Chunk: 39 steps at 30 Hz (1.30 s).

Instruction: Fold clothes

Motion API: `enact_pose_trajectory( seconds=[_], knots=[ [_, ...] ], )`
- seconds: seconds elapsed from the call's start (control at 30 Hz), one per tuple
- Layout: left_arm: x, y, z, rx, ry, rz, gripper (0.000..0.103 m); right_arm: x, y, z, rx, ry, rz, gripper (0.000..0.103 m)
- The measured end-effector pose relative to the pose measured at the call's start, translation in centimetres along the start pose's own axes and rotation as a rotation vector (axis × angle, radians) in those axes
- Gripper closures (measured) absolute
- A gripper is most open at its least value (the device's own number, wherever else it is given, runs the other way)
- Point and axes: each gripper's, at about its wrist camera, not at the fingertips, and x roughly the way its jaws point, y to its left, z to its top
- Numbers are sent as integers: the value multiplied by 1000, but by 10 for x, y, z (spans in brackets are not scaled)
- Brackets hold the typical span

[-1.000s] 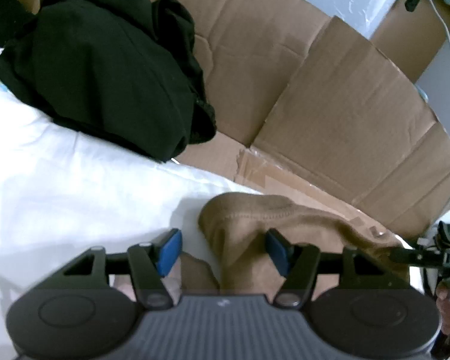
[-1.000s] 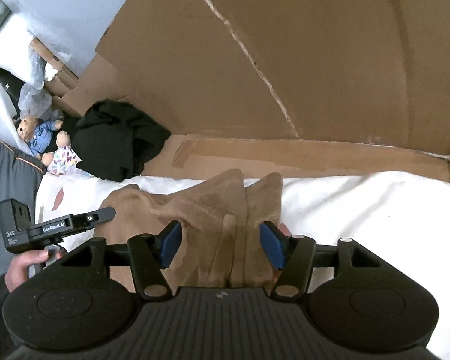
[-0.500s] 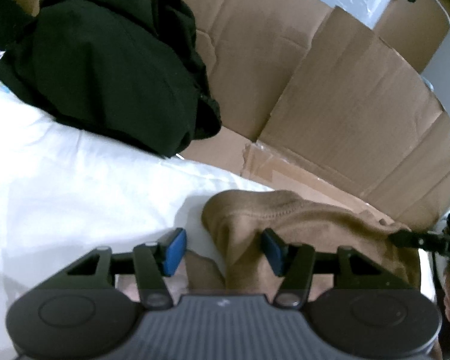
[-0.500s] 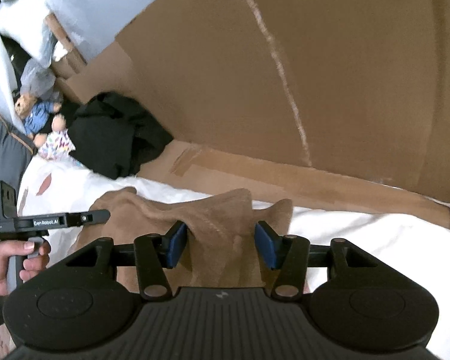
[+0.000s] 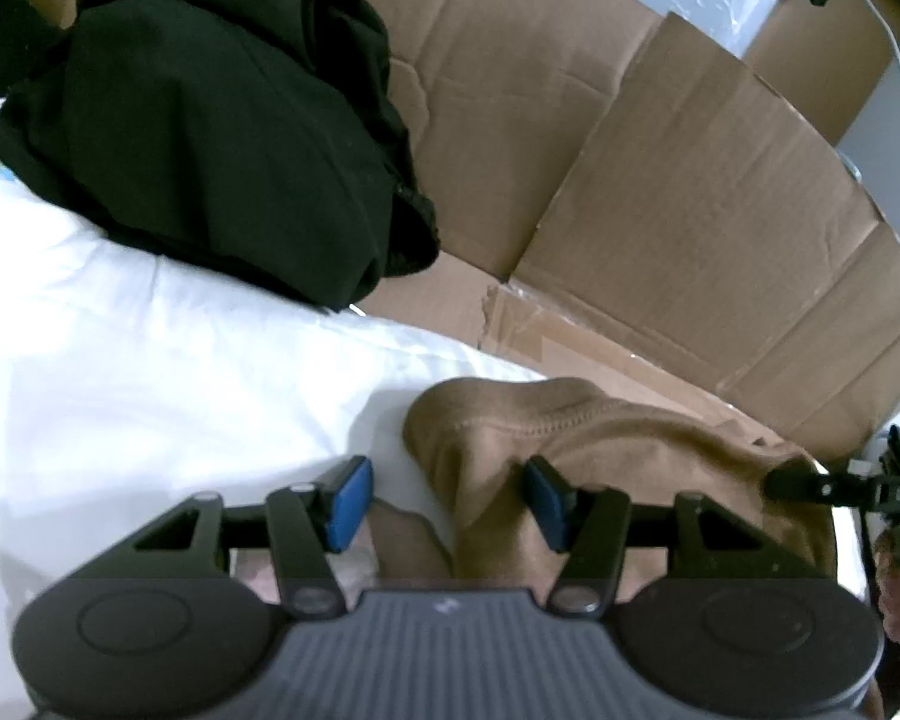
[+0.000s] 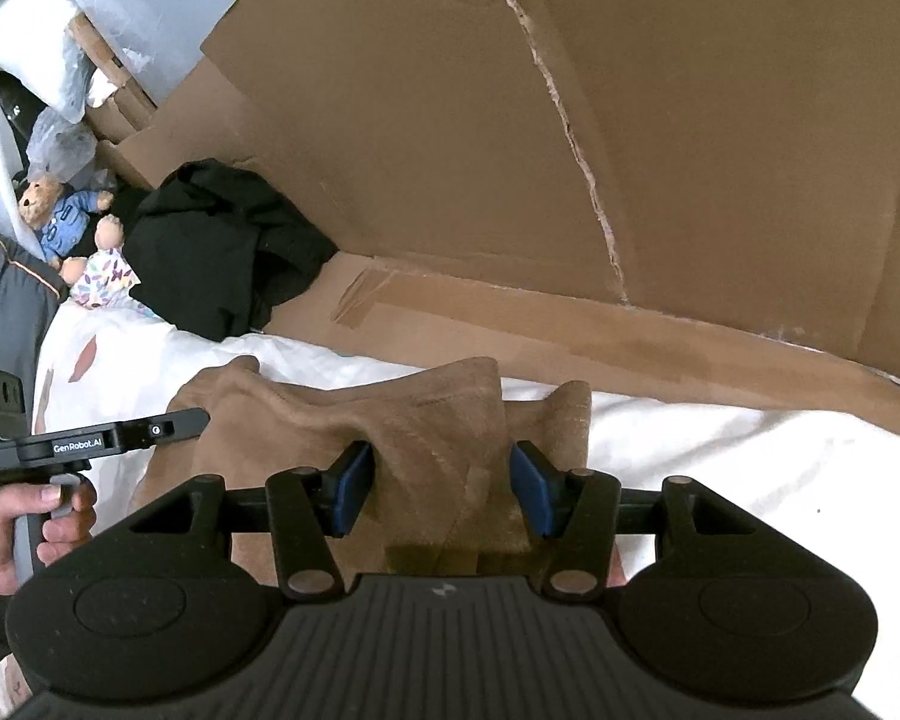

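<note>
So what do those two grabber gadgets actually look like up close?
Each is a matte black plastic tool. The left gripper and the right gripper each have a ribbed grey-black body, two round discs at the sides, and angular black arms ending in blue rubber pads. Seen from the right camera, the left one has a grey pistol handle, white "GenRobot.AI" and "DAS" lettering, and a bare hand around it.

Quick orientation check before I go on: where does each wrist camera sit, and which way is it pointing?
Left wrist: rides the left claw, faces along its open fingers over the tan garment toward the black clothing and cardboard wall; right claw at right edge.
Right wrist: rides the right claw, open, faces tan garment and cardboard; left claw and hand at left.
Shared: tan garment, black clothing, cardboard, white bedding.
</note>
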Motion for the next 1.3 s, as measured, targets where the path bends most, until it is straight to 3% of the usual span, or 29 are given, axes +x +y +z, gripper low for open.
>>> enact_pose_trajectory(
  seconds=[0.13, 0.23, 0.27, 0.3, 0.37, 0.43, 0.7, 1.0, 1.03, 1.07, 1.13, 1.3],
  knots=[
    [1, 1, 0, 0, 2, -2, 44, 9, -6, -1, 62, 32, 30, 38],
    [1, 1, 0, -3, 3, -4, 44, 10, -7, 0, 102, 34, 39, 40],
    [0, 2, 0, -5, 2, -6, 44, 10, -6, 0, 100, 36, 37, 46],
    [-1, 2, 0, -7, 1, -7, 44, 8, -6, 0, 95, 38, 32, 66],
    [-2, 1, 0, -11, 0, -8, 44, 5, -7, -1, 85, 40, 24, 84],
    [-4, 1, 1, -15, 0, -8, 44, -3, -8, -2, 93, 23, 54, 89],
    [-9, -8, 4, -1, -5, -13, 46, -22, -1, -4, 68, -40, 13, 94],
    [12, -20, 11, -9, 18, -21, 45, -41, -2, -2, 55, -80, -28, 95],
    [14, -21, 11, -2, 20, -20, 47, -40, -3, -2, 57, -80, -34, 95],
    [18, -23, 12, 11, 22, -20, 59, -37, -5, -1, 61, -73, -40, 95],
    [22, -25, 14, 24, 20, -19, 72, -30, -9, 0, 69, -57, -54, 95],
    [24, -26, 22, 37, -11, -6, 76, -13, -22, 2, 117, -15, -73, 86]
  ],
)
